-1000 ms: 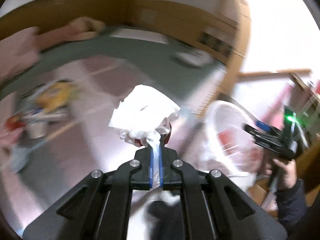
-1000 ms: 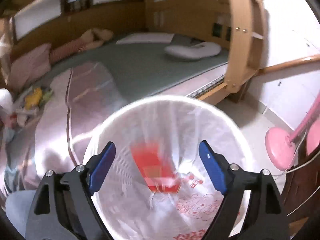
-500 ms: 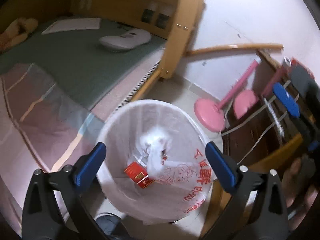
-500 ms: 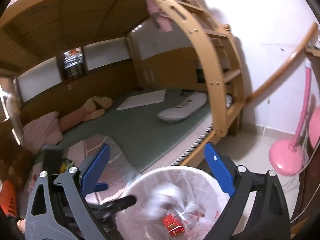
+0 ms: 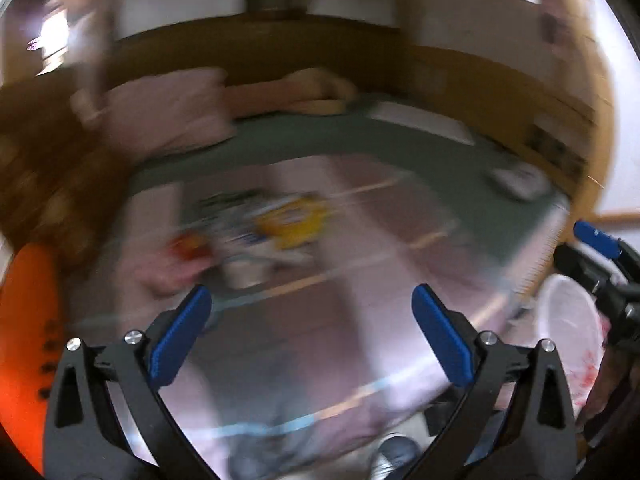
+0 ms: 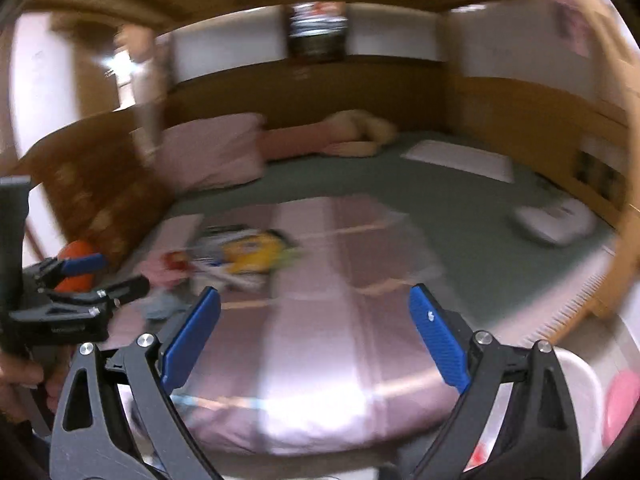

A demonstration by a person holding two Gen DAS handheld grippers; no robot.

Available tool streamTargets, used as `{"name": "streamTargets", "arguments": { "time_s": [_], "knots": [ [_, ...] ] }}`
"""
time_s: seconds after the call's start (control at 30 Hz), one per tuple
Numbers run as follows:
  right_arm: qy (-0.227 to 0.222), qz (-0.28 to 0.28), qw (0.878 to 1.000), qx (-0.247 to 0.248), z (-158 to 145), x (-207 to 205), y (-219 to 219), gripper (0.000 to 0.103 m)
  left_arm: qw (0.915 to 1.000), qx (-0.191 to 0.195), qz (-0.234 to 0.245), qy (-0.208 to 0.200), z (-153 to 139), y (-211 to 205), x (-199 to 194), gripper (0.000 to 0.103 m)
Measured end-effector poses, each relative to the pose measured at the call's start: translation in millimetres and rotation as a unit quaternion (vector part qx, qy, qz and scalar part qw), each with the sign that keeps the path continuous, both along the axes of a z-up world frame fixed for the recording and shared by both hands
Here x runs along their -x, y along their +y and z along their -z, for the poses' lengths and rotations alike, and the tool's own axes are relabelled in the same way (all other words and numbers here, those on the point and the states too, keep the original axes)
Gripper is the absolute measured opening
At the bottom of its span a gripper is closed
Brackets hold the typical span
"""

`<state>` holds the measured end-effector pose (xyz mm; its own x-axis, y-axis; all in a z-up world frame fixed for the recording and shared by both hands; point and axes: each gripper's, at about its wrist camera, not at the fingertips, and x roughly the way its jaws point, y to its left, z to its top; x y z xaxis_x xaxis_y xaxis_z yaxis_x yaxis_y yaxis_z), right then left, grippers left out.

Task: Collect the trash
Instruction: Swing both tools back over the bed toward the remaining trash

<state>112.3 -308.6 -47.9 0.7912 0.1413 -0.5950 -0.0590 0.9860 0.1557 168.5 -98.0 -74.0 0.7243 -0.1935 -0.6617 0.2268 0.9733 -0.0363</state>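
Your left gripper [image 5: 308, 336] is spread wide and empty now; a second ago it pinched a crumpled tissue, since dropped into the lined bin [image 5: 568, 336] at its 3 o'clock. Your right gripper [image 6: 314, 338] gapes wide too, holding nothing. Both have swung back to the bed [image 6: 460, 208], where the remaining wrapper pile [image 5: 280, 228] lies at 11 o'clock, likely your next pickup.

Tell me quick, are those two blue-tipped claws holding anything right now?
Left gripper: open, empty, over the pink striped quilt.
Right gripper: open, empty as well.
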Motion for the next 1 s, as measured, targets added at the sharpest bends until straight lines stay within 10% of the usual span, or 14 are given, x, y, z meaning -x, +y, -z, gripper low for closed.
{"name": "streamTargets", "arguments": {
  "time_s": [0.3, 1.0],
  "knots": [
    [0.006, -0.081, 0.997, 0.021, 28.6, -78.3, 124.8, 0.093, 0.9915, 0.033, -0.124, 0.019, 40.5, 111.3, -5.9, 0.1],
    [0.036, -0.093, 0.995, -0.005, 57.1, -77.2, 120.4, 0.093, 0.9905, 0.059, -0.119, 0.036, 49.6, 130.6, -9.0, 0.1]
  ]
}}
